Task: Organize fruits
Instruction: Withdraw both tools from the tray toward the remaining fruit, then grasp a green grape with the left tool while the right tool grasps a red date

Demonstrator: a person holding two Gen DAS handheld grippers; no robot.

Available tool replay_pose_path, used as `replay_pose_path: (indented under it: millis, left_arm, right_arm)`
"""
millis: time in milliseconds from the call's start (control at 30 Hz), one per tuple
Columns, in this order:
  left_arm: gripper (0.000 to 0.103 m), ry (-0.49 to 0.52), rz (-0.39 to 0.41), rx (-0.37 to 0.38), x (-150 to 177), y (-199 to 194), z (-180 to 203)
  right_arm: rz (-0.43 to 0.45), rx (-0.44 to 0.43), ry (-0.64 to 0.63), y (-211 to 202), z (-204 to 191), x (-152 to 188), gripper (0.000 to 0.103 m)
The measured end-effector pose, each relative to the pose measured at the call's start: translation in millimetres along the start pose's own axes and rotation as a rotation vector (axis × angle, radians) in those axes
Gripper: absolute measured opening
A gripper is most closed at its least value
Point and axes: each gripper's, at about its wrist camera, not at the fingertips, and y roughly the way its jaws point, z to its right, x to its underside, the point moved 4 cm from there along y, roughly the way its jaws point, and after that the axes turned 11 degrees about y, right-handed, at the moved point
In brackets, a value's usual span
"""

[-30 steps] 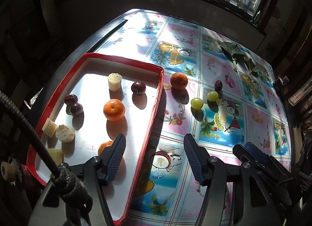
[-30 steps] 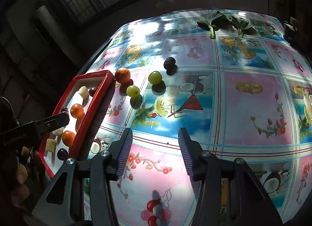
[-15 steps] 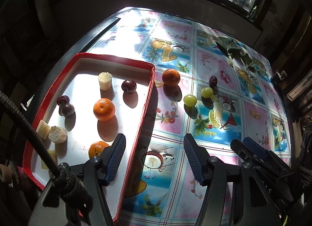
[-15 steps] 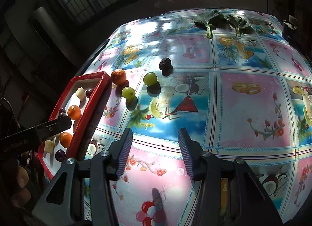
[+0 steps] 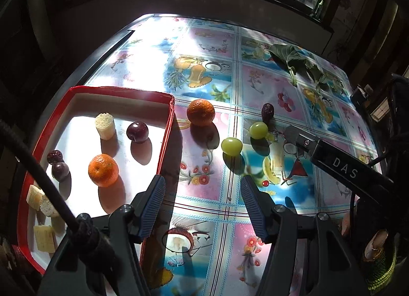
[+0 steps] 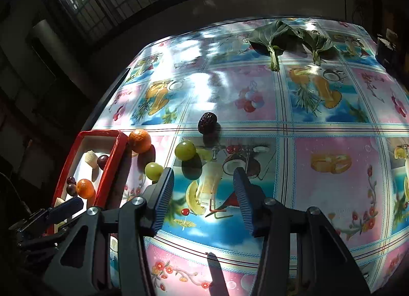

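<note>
A red-rimmed tray on the left holds an orange, a plum, two dark fruits and pale food chunks. On the tablecloth lie an orange, two green grapes and a dark date. My left gripper is open and empty, near the tray's right rim. My right gripper is open and empty, just short of the grapes. The date and loose orange lie beyond.
Green leafy vegetables lie at the table's far side, also in the left wrist view. The right gripper's finger crosses the left wrist view at right. Dark walls and barred windows surround the table.
Both grippers have moved forward toward the loose fruit, which now looks larger and closer. Both stay open. No fruit has moved.
</note>
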Motion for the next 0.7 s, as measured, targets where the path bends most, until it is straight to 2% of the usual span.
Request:
replay_pose_path:
  millis: [167, 333, 400, 467, 500, 533, 567, 600, 700]
  left_arm:
    - [0.061, 0.014, -0.009, -0.006, -13, 20, 4]
    - [0.060, 0.029, -0.030, -0.009, -23, 41, 11]
    - [0.060, 0.035, -0.036, -0.008, -26, 47, 13]
    - [0.060, 0.047, -0.043, -0.015, -28, 52, 17]
    - [0.060, 0.054, -0.047, -0.017, -29, 55, 18]
    - [0.059, 0.056, -0.050, -0.015, -30, 58, 20]
    - [0.055, 0.056, -0.055, -0.008, -29, 62, 21]
    - [0.041, 0.054, -0.066, 0.000, -28, 67, 21]
    - [0.025, 0.064, -0.054, -0.009, -27, 67, 24]
  right_arm:
    - [-0.009, 0.056, 0.006, 33, -7, -23, 0.049]
    - [-0.045, 0.096, -0.022, 61, -8, -31, 0.044]
    - [-0.034, 0.105, -0.044, 64, -9, -32, 0.041]
    - [-0.032, 0.108, -0.060, 66, -10, -33, 0.037]
    - [-0.035, 0.104, -0.062, 67, -10, -34, 0.026]
    - [-0.035, 0.096, -0.058, 67, -8, -34, 0.022]
    - [-0.033, 0.094, -0.052, 65, -6, -34, 0.022]
    - [-0.028, 0.092, -0.044, 62, -3, -34, 0.022]
    - [-0.020, 0.060, -0.001, 51, 8, -32, 0.022]
